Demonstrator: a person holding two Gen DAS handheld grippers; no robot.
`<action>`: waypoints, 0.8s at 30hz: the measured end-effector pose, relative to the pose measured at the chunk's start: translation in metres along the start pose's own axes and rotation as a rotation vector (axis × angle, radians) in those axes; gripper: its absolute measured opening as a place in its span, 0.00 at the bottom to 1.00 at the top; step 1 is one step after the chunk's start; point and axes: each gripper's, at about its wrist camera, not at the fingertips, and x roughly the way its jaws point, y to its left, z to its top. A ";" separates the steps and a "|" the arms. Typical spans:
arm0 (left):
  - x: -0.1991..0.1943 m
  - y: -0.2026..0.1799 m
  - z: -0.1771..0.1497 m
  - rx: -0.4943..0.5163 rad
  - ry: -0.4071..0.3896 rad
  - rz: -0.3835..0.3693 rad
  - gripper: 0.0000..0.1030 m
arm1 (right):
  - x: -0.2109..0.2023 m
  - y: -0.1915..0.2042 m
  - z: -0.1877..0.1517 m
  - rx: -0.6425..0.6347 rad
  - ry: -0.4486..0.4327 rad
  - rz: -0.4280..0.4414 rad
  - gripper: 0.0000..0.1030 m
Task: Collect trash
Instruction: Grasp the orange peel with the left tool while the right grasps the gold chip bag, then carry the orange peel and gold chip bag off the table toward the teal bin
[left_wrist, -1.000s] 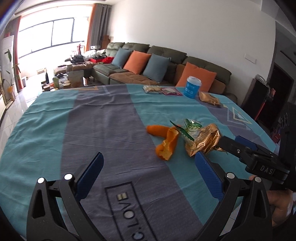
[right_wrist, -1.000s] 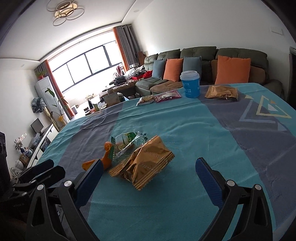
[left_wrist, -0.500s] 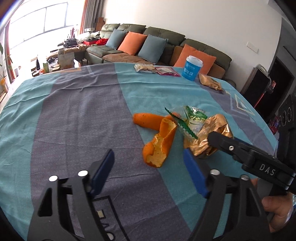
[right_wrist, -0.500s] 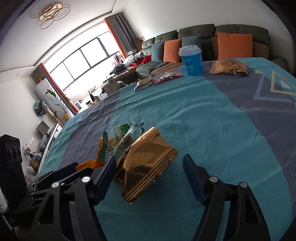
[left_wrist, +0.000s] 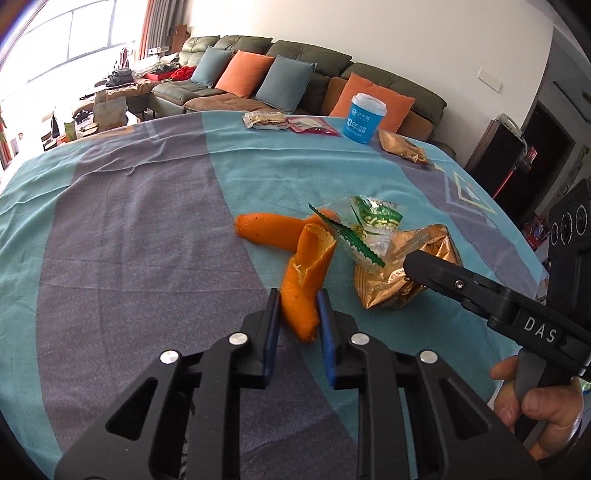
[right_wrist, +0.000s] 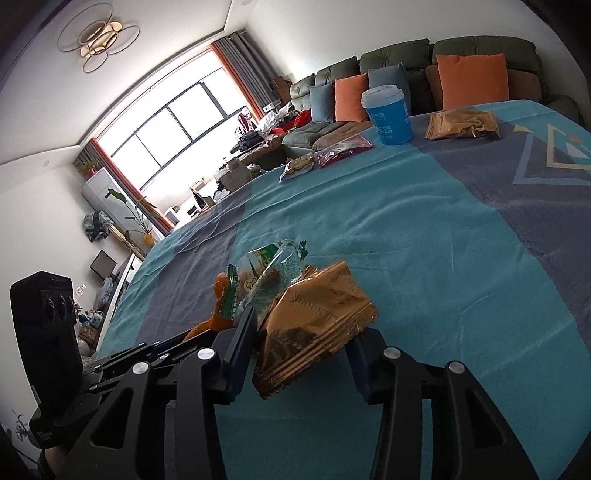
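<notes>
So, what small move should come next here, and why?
Probably lift both grippers: the left gripper has its fingers tight against the orange peel, and the right gripper pinches the gold wrapper, both still low on the tablecloth.

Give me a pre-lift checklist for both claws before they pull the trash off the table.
1. Left claw closed on the orange peel: ok, both pads flank its near end.
2. Right claw closed on the gold wrapper: ok, the crumpled pack sits between its fingers.
3. Green clear wrapper free of both grips: cannot tell, it lies against the peel and the gold wrapper.
4. Second peel strip attached to the gripped one: cannot tell, the join is hidden.
5. Claws apart from each other: ok, a gap shows in the left wrist view.
6. Bin in view: not ok.
</notes>
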 end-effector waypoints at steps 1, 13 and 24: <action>-0.001 0.000 -0.001 -0.001 -0.001 -0.001 0.18 | -0.001 0.001 0.001 -0.006 -0.003 -0.003 0.42; -0.038 0.004 -0.009 -0.012 -0.076 -0.014 0.18 | -0.036 0.026 0.005 -0.124 -0.087 -0.063 0.40; -0.081 0.007 -0.012 -0.028 -0.167 -0.006 0.18 | -0.068 0.050 0.009 -0.189 -0.160 -0.080 0.40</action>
